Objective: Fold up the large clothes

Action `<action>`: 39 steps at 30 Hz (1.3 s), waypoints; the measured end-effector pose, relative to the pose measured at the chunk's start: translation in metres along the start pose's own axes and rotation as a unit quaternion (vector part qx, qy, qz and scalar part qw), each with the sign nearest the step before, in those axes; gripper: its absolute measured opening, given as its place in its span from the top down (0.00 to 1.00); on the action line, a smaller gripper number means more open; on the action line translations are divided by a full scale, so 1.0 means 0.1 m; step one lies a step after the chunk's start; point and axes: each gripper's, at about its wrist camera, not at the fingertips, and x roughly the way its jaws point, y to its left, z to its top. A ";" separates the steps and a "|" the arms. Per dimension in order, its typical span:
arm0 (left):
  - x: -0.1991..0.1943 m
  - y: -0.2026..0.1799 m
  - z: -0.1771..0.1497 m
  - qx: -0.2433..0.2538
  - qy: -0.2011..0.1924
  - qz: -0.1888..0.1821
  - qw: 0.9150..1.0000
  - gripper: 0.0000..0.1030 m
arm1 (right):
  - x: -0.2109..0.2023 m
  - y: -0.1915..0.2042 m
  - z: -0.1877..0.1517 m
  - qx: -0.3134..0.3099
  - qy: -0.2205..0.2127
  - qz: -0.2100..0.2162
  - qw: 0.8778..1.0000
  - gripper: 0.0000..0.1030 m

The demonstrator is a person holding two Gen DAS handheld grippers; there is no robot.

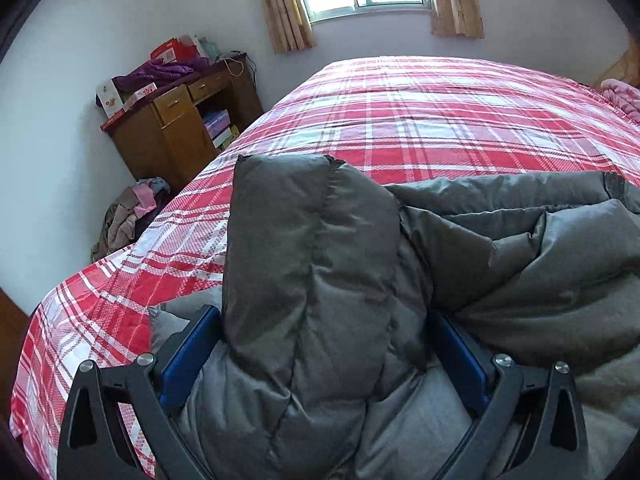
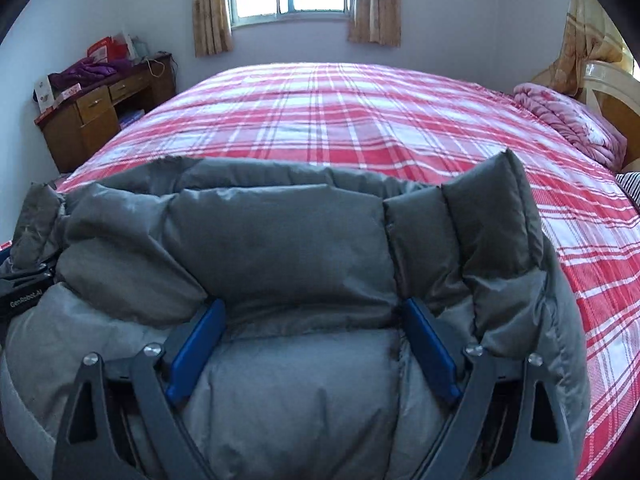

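Grey padded jacket [image 1: 320,280] fills the left wrist view, bunched on a red plaid bed [image 1: 440,120], with the left gripper [image 1: 324,340] spread wide around a thick fold; whether its pads truly pinch it is unclear. From the right wrist view, the right gripper [image 2: 312,344] also stands wide around the jacket's puffy edge. Slippery, springy padding could slide out and undo the fold.

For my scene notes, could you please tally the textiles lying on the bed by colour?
Grey puffy quilted down jacket: 1
Pink rumpled blanket near the headboard: 1
Red-and-white plaid bedsheet covering the bed: 1
Total: 3
A dark striped item shows at the right edge of the right wrist view, too cut off to identify.
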 end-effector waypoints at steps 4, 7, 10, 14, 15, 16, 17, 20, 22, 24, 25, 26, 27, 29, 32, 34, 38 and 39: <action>0.03 0.00 0.00 -0.001 0.007 -0.004 1.000 0.01 | 0.06 0.01 0.02 -0.002 0.015 -0.004 1.000 0.10; 0.03 0.00 0.00 0.001 0.009 -0.002 1.000 0.01 | 0.10 0.01 0.02 -0.002 0.025 -0.007 1.000 0.09; 0.04 -0.01 0.00 0.003 0.009 0.001 1.000 0.01 | 0.12 0.03 0.02 -0.003 0.030 -0.009 1.000 0.08; 0.04 -0.02 -0.01 0.004 0.009 0.002 1.000 0.01 | 0.14 0.04 0.02 -0.006 0.034 -0.014 0.999 0.08; 0.04 -0.01 -0.01 0.004 0.009 0.002 1.000 0.01 | 0.15 0.04 0.02 -0.006 0.034 -0.015 0.999 0.08; 0.04 -0.02 -0.01 0.004 0.009 0.002 1.000 0.01 | 0.15 0.04 0.02 -0.006 0.035 -0.016 0.999 0.08; 0.04 -0.01 -0.01 0.004 0.009 0.002 1.000 0.01 | 0.15 0.05 0.02 -0.007 0.036 -0.016 0.999 0.08; 0.04 -0.03 0.00 0.004 0.009 0.002 1.000 0.01 | 0.16 0.06 0.02 -0.009 0.038 -0.018 0.999 0.07; 0.04 -0.03 0.00 0.004 0.009 0.003 1.000 0.01 | 0.17 0.06 0.02 -0.010 0.040 -0.019 0.999 0.07; 0.04 -0.03 0.00 0.004 0.008 0.003 1.000 0.01 | 0.17 0.06 0.01 -0.010 0.040 -0.020 0.999 0.07; 0.04 -0.03 0.00 0.004 0.008 0.003 1.000 0.01 | 0.17 0.07 0.01 -0.011 0.041 -0.021 0.999 0.07; 0.04 -0.03 0.00 0.004 0.008 0.003 1.000 0.01 | 0.17 0.07 0.01 -0.011 0.041 -0.022 0.999 0.07; 0.04 -0.03 0.00 0.004 0.008 0.003 1.000 0.01 | 0.18 0.07 0.02 -0.012 0.042 -0.022 0.999 0.07; 0.04 -0.03 0.00 0.004 0.008 0.003 1.000 0.01 | 0.18 0.08 0.02 -0.013 0.043 -0.024 0.999 0.07; 0.04 -0.03 0.00 0.004 0.008 0.003 1.000 0.01 | 0.19 0.08 0.02 -0.015 0.044 -0.025 0.999 0.06; 0.04 -0.03 -0.01 0.004 0.007 0.003 1.000 0.01 | 0.19 0.08 0.02 -0.015 0.044 -0.026 0.999 0.06; 0.01 -0.04 0.03 0.018 0.019 0.007 1.000 0.01 | 0.19 0.09 0.02 -0.017 0.044 -0.029 0.998 0.06; -0.07 -0.02 0.05 0.020 0.022 0.007 1.000 0.01 | 0.19 0.10 0.02 -0.018 0.046 -0.031 0.998 0.06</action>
